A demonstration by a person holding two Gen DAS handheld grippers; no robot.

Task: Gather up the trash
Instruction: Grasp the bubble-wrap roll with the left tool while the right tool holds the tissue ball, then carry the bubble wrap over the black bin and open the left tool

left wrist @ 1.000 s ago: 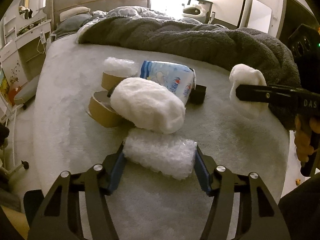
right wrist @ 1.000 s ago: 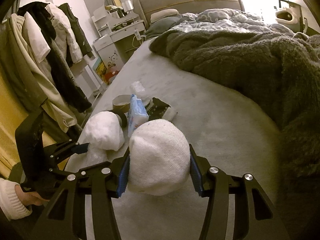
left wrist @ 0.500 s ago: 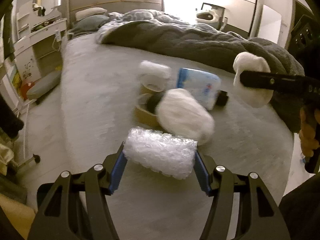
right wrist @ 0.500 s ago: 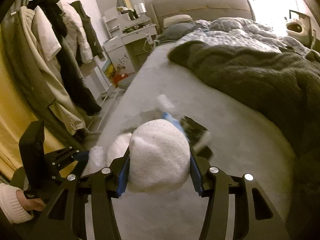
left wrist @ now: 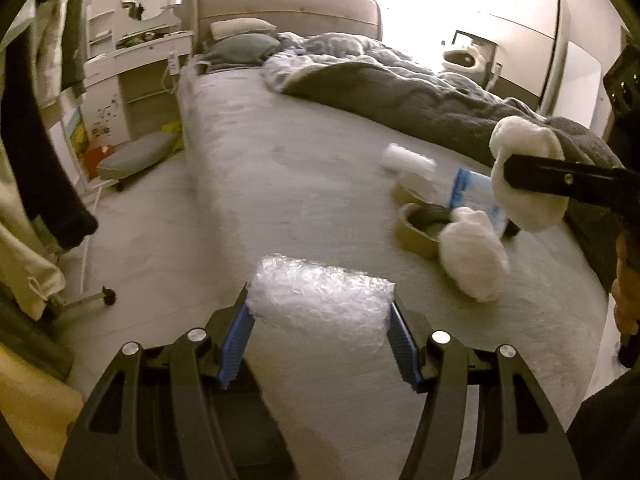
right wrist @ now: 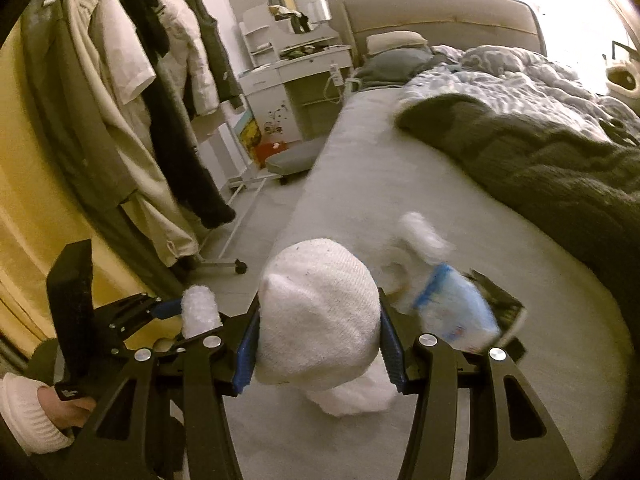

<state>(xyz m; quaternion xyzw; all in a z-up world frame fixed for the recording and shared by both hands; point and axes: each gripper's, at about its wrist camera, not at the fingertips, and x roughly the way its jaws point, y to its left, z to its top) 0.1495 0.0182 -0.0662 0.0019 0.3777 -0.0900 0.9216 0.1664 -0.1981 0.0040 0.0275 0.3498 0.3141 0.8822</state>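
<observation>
Both grippers (left wrist: 318,322) (right wrist: 318,340) further left, loads unchanged.

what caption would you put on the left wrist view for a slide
Left gripper shut on a bubble wrap roll above the bed, right gripper holding a white wad beside it.

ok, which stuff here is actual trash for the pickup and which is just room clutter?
Job:
- bubble wrap wad, in left gripper
- white fabric ball, in right gripper
- pile on the bed: second white wad, tape rolls, blue-white packet, small bubble wrap roll

Lying about:
- grey blanket
- hanging clothes
- dresser
</observation>
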